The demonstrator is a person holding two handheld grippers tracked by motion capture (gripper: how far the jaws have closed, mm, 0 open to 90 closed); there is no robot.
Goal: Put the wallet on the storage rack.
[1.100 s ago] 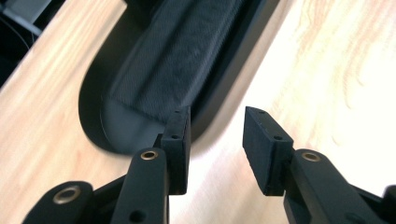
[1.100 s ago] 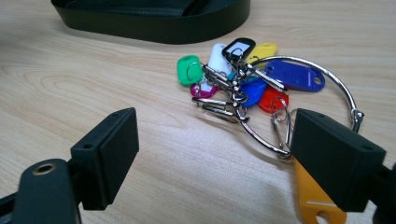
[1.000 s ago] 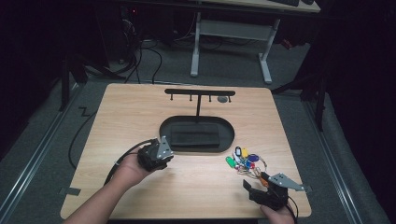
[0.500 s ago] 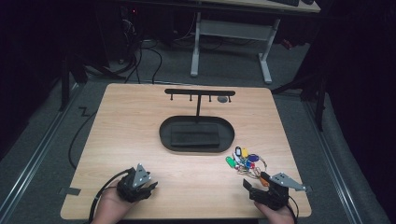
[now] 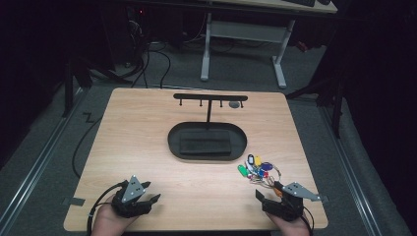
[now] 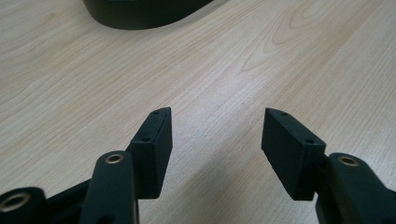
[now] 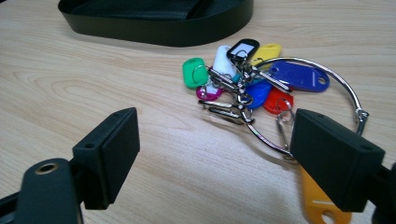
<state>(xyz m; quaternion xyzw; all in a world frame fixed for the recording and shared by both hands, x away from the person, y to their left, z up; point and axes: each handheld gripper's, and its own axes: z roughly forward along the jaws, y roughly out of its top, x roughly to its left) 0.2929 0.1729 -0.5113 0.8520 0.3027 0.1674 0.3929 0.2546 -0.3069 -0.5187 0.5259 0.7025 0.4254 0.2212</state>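
Both claws gape empty, right claw (image 5: 268, 196) facing the key bunch (image 5: 259, 169), its ring end nearest.

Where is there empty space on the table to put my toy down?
The left side is bare wood, between the black oval tray and the left gripper. The strip behind the hook stand is free too. It is crowded near the key tags by the right gripper.

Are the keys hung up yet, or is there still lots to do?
Nothing looks done yet. The bunch of keys lies on the table, and the hooks on the black rack are bare, apart from a small grey thing by its right end. The right gripper waits open just before the keys. The left gripper has been opening, nothing between its fingers. Picking up and hanging remain.
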